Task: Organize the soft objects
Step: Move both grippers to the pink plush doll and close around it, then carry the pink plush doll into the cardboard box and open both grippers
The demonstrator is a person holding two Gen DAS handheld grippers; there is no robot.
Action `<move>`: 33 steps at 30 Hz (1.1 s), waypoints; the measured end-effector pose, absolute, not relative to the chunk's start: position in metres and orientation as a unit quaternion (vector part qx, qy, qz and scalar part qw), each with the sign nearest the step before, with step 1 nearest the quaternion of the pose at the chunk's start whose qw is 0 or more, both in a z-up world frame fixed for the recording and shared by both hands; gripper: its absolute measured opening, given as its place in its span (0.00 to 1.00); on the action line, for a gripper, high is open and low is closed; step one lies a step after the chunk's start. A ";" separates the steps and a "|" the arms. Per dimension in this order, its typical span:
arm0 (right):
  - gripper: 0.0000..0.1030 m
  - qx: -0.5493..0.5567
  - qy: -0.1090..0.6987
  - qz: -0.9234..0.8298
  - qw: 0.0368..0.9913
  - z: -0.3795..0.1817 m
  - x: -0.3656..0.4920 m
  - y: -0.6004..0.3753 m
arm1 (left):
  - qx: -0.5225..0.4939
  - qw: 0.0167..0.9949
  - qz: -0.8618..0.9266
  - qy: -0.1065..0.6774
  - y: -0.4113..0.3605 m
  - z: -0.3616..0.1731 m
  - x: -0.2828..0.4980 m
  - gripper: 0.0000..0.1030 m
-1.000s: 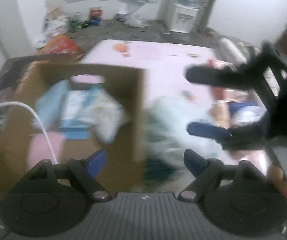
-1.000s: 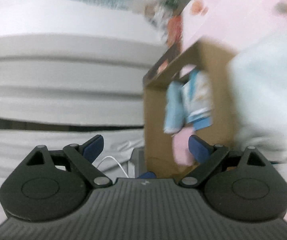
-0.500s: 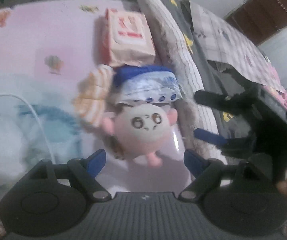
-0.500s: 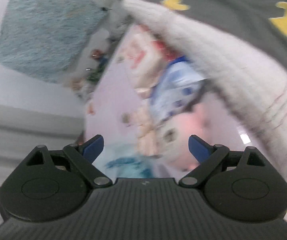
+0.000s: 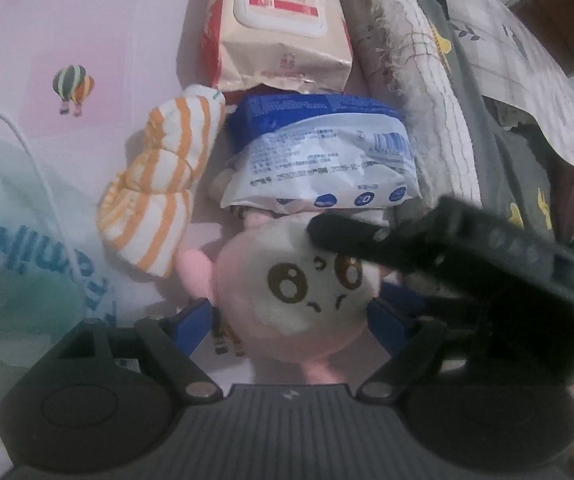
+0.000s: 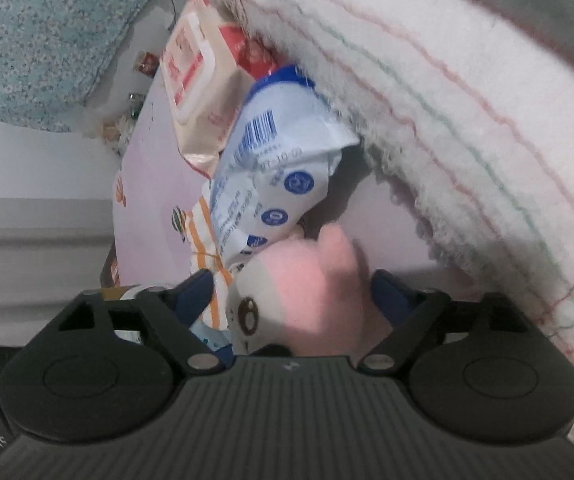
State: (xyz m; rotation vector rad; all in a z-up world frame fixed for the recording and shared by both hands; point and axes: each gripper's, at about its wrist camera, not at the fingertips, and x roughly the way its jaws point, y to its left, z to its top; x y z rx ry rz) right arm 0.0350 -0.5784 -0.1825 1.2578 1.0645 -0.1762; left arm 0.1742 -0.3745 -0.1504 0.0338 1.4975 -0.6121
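Both tools are tilting steeply down at frame bottom: left tool [image 5: 289, 314] gaping around the pink plush [image 5: 287, 300], right tool [image 6: 291, 294] closing, plush between, not yet squeezed.

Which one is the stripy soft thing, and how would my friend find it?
Start on the pink bed sheet with its balloon print. Beside the blue and white packet, and just above the round pink plush toy, lies a bunched-up cloth. It is the only thing here with orange and white stripes.

White wipes pack [image 5: 323, 168] — barcode, small print unreadable
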 end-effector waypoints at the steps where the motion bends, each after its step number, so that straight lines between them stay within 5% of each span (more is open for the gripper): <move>1: 0.70 0.559 0.477 -0.078 0.674 -0.184 0.035 -0.577 | 0.017 0.690 -0.274 0.669 -0.375 -0.151 0.173 0.84; 20: 0.64 0.667 0.419 -0.072 0.612 -0.141 -0.060 -0.576 | -0.023 0.679 -0.357 0.641 -0.351 -0.073 0.123 0.86; 33: 0.64 0.615 0.408 0.046 0.673 -0.056 0.021 -0.460 | -0.079 0.768 -0.294 0.564 -0.184 0.010 0.154 0.86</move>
